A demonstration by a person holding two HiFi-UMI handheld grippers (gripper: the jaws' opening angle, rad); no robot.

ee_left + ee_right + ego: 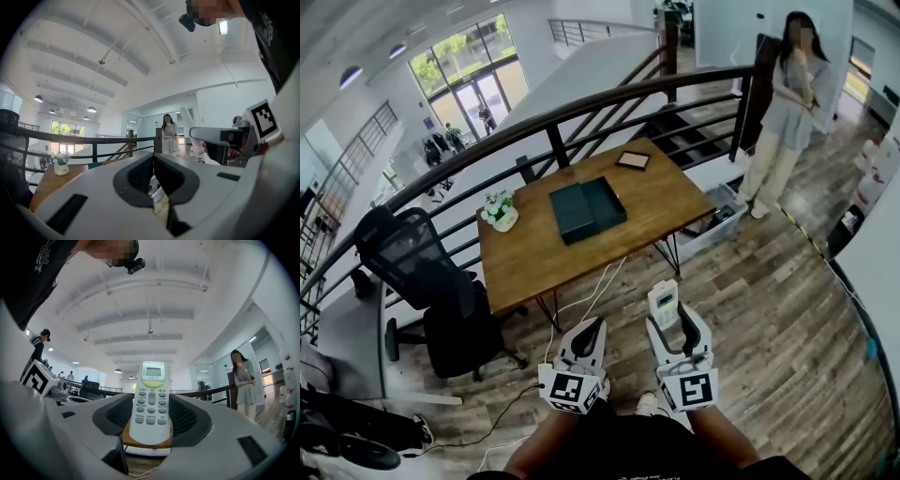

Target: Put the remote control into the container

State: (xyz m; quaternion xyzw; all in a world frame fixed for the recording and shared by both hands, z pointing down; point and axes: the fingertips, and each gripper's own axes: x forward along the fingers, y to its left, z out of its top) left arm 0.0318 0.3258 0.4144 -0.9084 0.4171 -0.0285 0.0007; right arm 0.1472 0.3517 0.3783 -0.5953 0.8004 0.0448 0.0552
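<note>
Right gripper [672, 319]: fingers clamped on upright white remote control [150, 401]. Left gripper [153, 159]: fingers closed together, holding nothing. Dark container [587, 209]: on wooden table [534, 262].

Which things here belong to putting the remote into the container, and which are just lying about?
Job in hand:
- remote control, clamped in the right gripper
- dark container on the table

Lying about:
- flower pot
- small dark frame
- office chair
- left gripper, shut and empty
</note>
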